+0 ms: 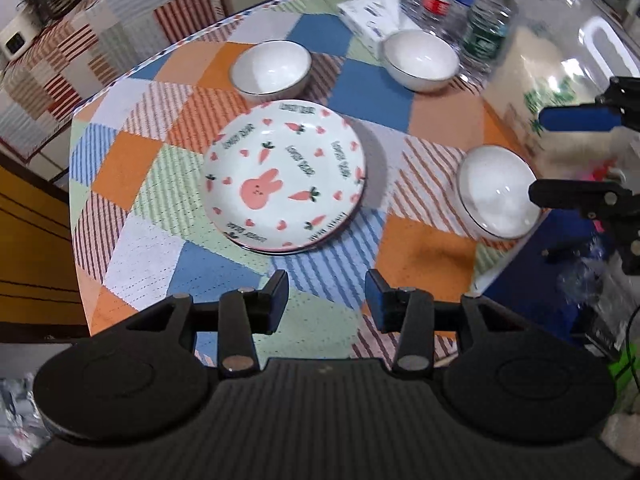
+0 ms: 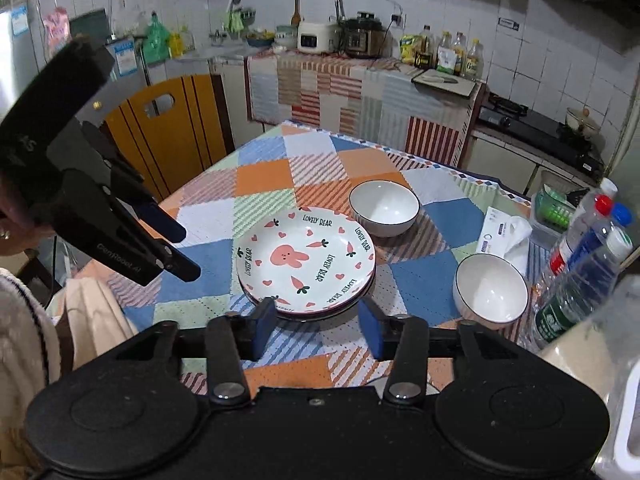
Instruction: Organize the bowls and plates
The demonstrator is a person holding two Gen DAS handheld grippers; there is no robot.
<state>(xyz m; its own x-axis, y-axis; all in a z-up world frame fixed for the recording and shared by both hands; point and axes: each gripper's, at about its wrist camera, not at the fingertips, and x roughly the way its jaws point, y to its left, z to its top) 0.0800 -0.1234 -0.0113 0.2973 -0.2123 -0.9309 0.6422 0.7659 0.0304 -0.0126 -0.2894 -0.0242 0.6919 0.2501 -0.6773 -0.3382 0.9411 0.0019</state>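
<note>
A stack of rabbit-and-carrot plates (image 1: 285, 178) sits mid-table; it also shows in the right wrist view (image 2: 306, 262). Three white bowls stand around it: one behind the plates (image 1: 272, 69) (image 2: 384, 207), one farther right by the bottles (image 1: 420, 59) (image 2: 490, 293), and one near the table's right edge (image 1: 496, 192). My left gripper (image 1: 327, 300) is open and empty, in front of the plates. My right gripper (image 2: 318, 326) is open and empty, close to the plates' near rim. In the left wrist view the right gripper (image 1: 536, 156) straddles the right-edge bowl without closing.
The patchwork tablecloth (image 1: 160, 184) covers the table. Water bottles (image 1: 476, 8) (image 2: 588, 256) and a tissue pack (image 1: 372, 12) (image 2: 504, 236) crowd the far right side. A large plastic jug (image 1: 560, 64) stands at the right. A wooden chair (image 2: 168, 128) is at the left side.
</note>
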